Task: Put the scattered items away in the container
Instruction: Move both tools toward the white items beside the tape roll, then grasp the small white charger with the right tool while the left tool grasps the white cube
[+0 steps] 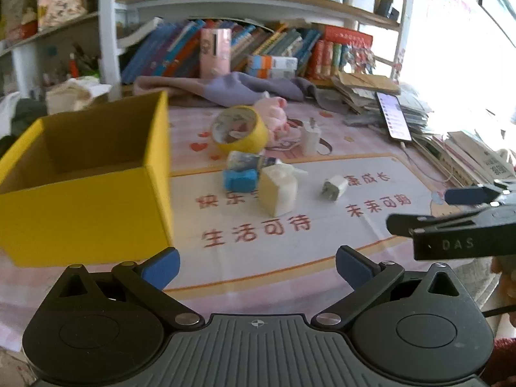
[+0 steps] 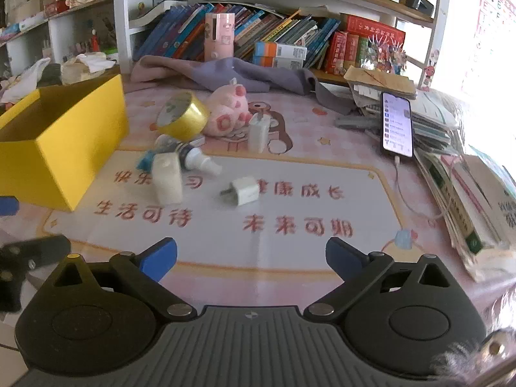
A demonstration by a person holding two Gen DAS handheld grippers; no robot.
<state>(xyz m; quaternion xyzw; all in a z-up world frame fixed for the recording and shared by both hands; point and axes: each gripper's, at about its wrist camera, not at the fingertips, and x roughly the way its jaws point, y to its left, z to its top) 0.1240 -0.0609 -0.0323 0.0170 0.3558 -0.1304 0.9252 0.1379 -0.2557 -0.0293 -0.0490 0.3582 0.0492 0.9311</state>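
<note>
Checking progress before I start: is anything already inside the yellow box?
No, the yellow box shows only bare cardboard inside, as far as visible.

Lit phone (image 2: 397, 125) against stacked books (image 2: 432, 119)

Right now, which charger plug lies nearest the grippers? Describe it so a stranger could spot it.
Start at the yellow box on the pink table mat. On the mat's white panel to its right lies the small white charger plug, tipped on its side. Unlike the taller white charger upright by the pink plush pig, its metal prongs point toward the box.
</note>
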